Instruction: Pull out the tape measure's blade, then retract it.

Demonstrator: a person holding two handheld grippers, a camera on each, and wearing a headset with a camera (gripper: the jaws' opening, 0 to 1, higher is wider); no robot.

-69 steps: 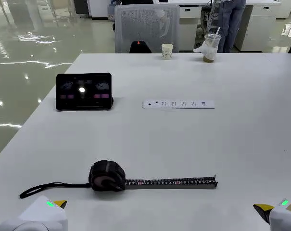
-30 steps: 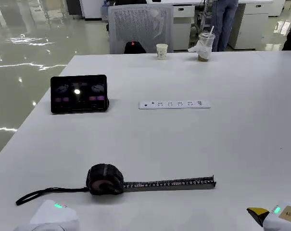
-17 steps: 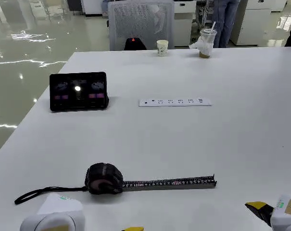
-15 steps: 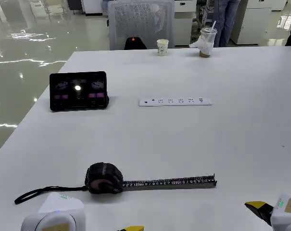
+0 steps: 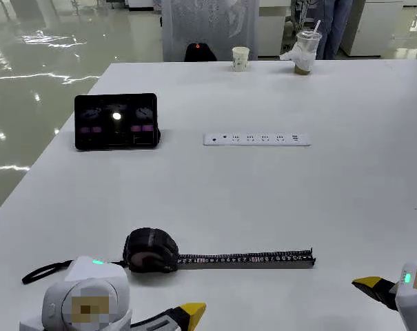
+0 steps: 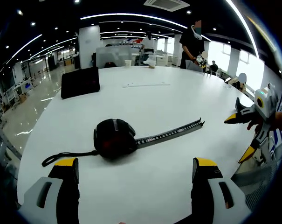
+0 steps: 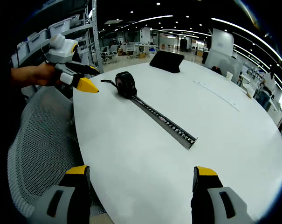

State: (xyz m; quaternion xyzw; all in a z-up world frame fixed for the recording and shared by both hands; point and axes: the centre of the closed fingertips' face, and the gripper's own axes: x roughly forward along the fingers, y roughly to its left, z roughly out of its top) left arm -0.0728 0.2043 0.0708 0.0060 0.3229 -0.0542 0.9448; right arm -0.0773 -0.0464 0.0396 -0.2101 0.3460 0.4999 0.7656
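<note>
A black tape measure [image 5: 151, 250] lies near the table's front edge, its blade [image 5: 246, 259] drawn out flat to the right and its black wrist strap [image 5: 44, 270] trailing left. In the left gripper view the case [image 6: 114, 137] sits just ahead of my left gripper [image 6: 136, 170], which is open with nothing between its jaws. My right gripper [image 7: 141, 176] is open too, short of the blade's end hook [image 7: 191, 141]. In the head view the left gripper [image 5: 118, 314] rises at the bottom left, and the right gripper [image 5: 394, 292] shows at the bottom right corner.
A dark tablet [image 5: 116, 121] stands at the left of the white table [image 5: 346, 186]. A white power strip [image 5: 256, 139] lies mid-table. A paper cup [image 5: 240, 58] and a plastic drink cup [image 5: 305, 51] stand at the far edge, with a grey mesh chair [image 5: 207, 29] behind.
My left gripper has come up and forward into the head view, closer to the tape measure. The right gripper has hardly moved. The tape measure and blade lie as before.
</note>
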